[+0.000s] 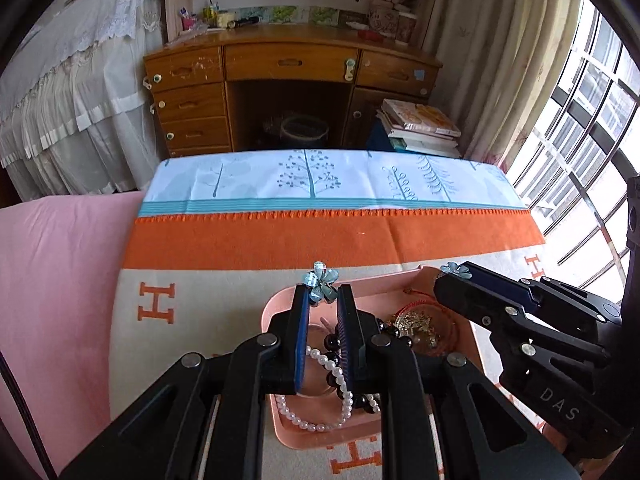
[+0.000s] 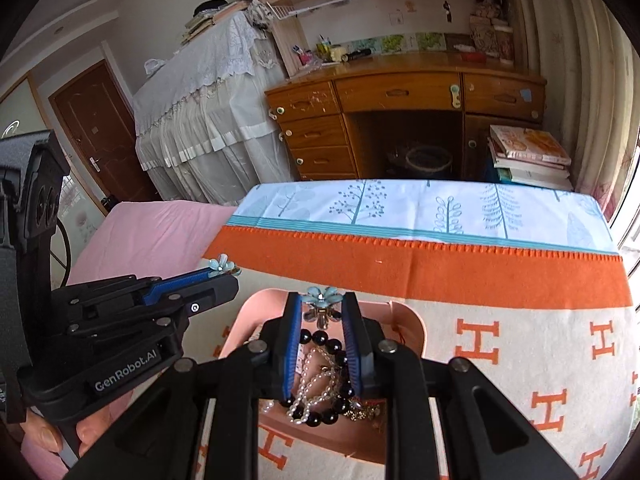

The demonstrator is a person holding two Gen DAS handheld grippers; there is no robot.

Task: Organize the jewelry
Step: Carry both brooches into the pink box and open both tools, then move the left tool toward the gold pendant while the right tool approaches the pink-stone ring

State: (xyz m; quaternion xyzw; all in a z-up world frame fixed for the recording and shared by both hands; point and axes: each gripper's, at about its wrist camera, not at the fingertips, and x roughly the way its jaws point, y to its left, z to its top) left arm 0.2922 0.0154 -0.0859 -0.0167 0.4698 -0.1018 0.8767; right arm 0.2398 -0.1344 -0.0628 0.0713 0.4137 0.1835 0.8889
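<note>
Each gripper is shut on a blue crystal flower earring. My left gripper (image 1: pixel 322 292) pinches one flower earring (image 1: pixel 320 280) at its fingertips above the pink tray (image 1: pixel 276 308); it also shows in the right wrist view (image 2: pixel 222 266). My right gripper (image 2: pixel 322 304) pinches the other flower earring (image 2: pixel 322 298), seen from the left at the right side (image 1: pixel 456 269). In the tray lie a white pearl string (image 1: pixel 320 424), a black bead bracelet (image 2: pixel 332 346), a red cord (image 1: pixel 424 300) and a gold piece (image 1: pixel 414 322).
The tray sits on an orange and cream blanket (image 2: pixel 500 280) with H letters over a bed. A pink sheet (image 1: pixel 52 280) lies to the left. A wooden desk (image 1: pixel 292 88) and a stack of books (image 1: pixel 424 128) stand beyond; a window (image 1: pixel 588 120) is at right.
</note>
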